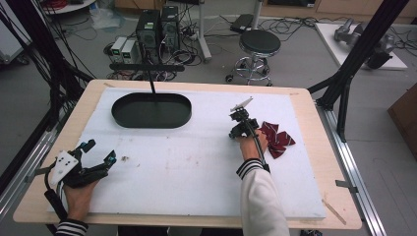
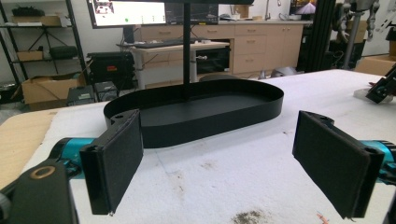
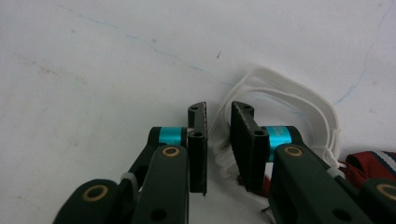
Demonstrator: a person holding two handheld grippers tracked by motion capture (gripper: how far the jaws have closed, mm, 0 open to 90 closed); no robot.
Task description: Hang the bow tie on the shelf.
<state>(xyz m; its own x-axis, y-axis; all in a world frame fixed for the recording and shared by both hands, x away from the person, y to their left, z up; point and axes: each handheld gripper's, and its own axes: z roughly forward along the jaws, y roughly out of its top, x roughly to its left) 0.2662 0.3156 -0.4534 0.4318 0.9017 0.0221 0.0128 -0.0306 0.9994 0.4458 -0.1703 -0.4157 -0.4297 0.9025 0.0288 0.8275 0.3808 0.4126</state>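
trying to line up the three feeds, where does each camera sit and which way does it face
high view: above the person's edge of the table, facing forward and down on the white mat; both forearms, left claw and right claw show.
left gripper view: rides the left claw, facing level across the mat at the black oval tray; its two pads stand wide apart.
right gripper view: rides the right claw, facing down on white cord loops beside the red striped cloth.
shared: the tray shows in the high and left gripper views; the cloth in the high and right.

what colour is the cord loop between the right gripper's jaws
White; the cord loop shows best in the right gripper view, attached to a dark red cloth.
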